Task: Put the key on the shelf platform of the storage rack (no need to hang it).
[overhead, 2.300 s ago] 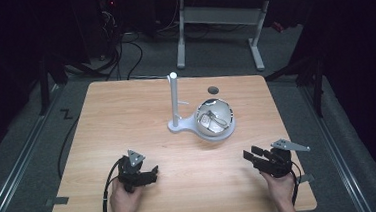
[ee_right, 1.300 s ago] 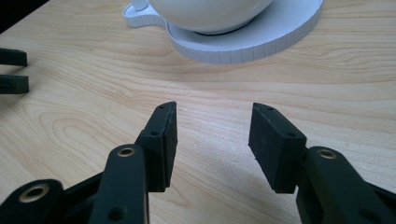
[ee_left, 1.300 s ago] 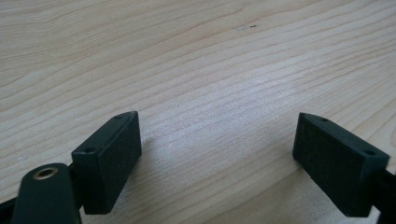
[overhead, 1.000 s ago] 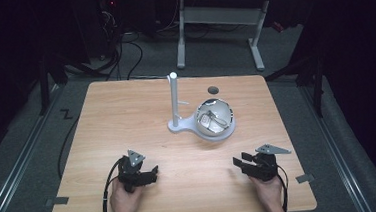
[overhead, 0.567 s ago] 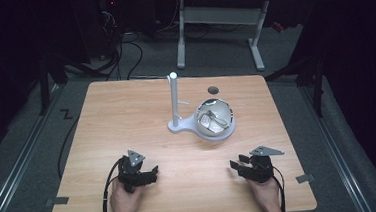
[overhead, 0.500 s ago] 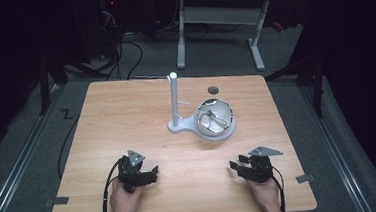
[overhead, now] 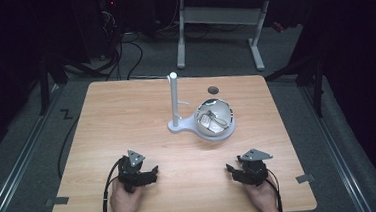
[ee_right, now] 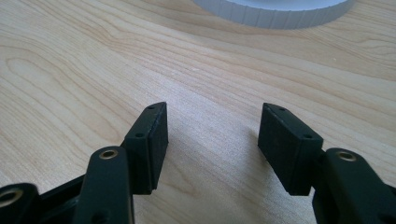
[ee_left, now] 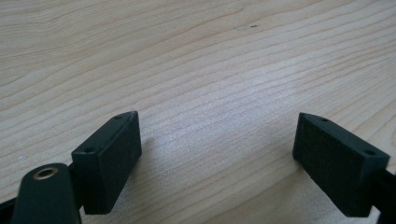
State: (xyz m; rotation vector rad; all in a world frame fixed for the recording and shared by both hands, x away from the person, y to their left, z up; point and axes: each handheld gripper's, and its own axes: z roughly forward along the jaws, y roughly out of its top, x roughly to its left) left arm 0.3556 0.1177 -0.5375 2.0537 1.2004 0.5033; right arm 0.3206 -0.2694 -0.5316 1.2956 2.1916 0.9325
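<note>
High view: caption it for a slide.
Two hand-held tongs, left and right, open on the wooden table before a white stand.

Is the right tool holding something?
No, the right tool is open, with just bare wooden table between its jaws.

We have moved our right gripper inward from the right edge of the bench, and its jaws have just been opening, nothing between them.

Left tongs, jaws wide apart, low over bare wooden table
</note>
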